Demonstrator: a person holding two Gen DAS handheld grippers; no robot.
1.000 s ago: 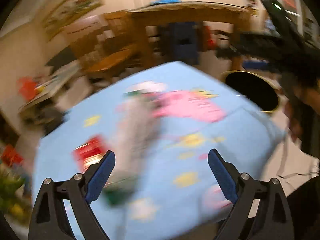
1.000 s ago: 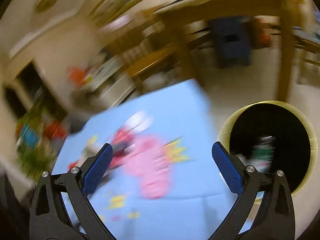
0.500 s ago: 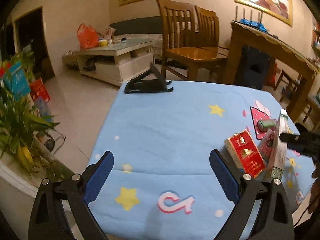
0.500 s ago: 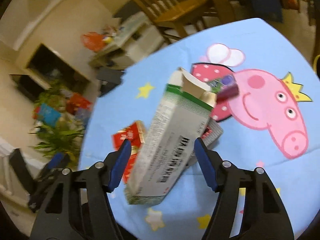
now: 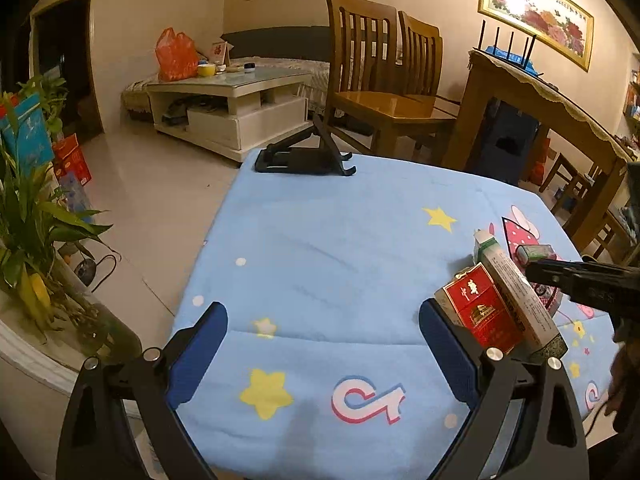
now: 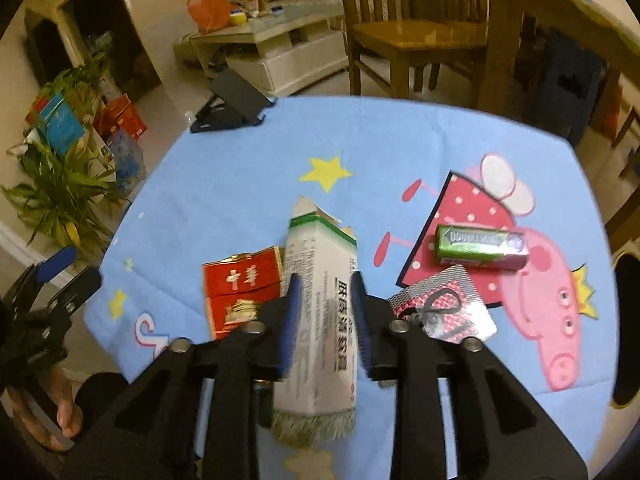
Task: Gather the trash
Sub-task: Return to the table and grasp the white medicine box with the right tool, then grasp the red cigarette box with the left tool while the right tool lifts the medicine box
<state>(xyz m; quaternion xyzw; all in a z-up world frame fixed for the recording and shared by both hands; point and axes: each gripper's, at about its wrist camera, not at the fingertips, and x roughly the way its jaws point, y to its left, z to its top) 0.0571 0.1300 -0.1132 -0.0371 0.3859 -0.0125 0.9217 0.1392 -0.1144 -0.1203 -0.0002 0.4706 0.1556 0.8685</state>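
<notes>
A tall white and green carton (image 6: 320, 332) lies on the blue cartoon cloth (image 6: 240, 184). My right gripper (image 6: 324, 284) is closing on it, its blue pads touching both long sides. A red cigarette pack (image 6: 240, 280) lies just left of the carton. To the right are a green gum pack (image 6: 480, 246) and a foil blister pack (image 6: 448, 308). In the left wrist view my left gripper (image 5: 322, 316) hangs open over bare cloth, with the red cigarette pack (image 5: 480, 308) and the carton (image 5: 516, 296) just beyond its right finger.
A black folding stand (image 5: 304, 156) sits at the table's far edge. A dark bin with a yellow rim (image 6: 628, 320) shows at the right edge. Wooden chairs (image 5: 384, 92), a wooden table (image 5: 540, 96), a white coffee table (image 5: 236, 108) and a potted plant (image 5: 36, 240) surround the table.
Both views swung left from the bin to the trash on the cloth. The right gripper moved over the carton and its jaws narrowed from wide open onto its sides. The left gripper stayed open.
</notes>
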